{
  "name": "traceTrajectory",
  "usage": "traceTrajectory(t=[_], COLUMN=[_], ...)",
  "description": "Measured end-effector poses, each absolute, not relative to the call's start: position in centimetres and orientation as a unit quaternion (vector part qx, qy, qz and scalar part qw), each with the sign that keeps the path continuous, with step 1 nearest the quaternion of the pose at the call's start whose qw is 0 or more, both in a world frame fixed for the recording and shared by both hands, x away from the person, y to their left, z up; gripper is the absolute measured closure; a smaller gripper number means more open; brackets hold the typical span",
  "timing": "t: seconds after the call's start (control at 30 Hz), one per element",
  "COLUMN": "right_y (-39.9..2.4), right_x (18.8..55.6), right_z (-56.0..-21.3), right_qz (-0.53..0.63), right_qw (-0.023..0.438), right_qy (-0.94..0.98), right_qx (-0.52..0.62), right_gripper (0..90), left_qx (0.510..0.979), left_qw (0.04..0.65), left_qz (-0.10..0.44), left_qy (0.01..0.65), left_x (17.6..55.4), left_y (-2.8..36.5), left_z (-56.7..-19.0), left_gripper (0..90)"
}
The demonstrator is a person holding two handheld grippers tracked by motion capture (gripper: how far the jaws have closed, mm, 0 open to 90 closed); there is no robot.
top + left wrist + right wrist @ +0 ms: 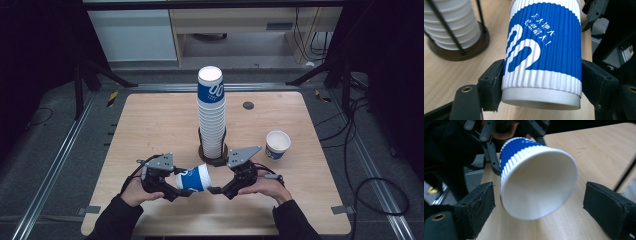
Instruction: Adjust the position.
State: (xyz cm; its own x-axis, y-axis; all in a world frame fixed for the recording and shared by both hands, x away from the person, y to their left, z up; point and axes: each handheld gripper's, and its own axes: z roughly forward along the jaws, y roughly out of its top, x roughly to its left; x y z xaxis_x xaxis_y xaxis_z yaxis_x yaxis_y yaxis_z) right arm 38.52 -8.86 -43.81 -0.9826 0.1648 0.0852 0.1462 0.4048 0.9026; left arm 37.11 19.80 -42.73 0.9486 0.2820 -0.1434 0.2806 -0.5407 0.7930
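Left gripper (541, 100) clamps the blue-and-white ribbed paper cup (542, 50) near the tabletop's front edge; right gripper (537, 205) (jaws apart, untouching) could knock it loose.

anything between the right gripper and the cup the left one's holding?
Nothing visible. The left gripper holds the cup sideways by its base end, the open mouth facing the right gripper. In the right gripper view its fingers stand open either side of the rim, apart from it.
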Motion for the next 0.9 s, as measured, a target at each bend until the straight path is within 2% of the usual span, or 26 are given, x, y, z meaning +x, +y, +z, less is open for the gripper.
traceTrajectory(t=[0.47,0.9], right_y=[-9.7,-9.1], right_x=[39.2,38.9], right_z=[-43.6,-43.6], right_qz=[0.564,0.586], right_qw=[0.017,-0.023], right_qy=[0.814,0.802], right_qx=[0.134,0.115], right_gripper=[9.1,10.5], left_qx=[0.839,0.847], left_qw=[0.513,0.511], left_qz=[0.031,0.012], left_qy=[0.179,0.144], left_x=[37.0,36.3], left_y=[20.7,19.1], left_z=[-41.8,-42.1], left_gripper=[25.9,25.9])
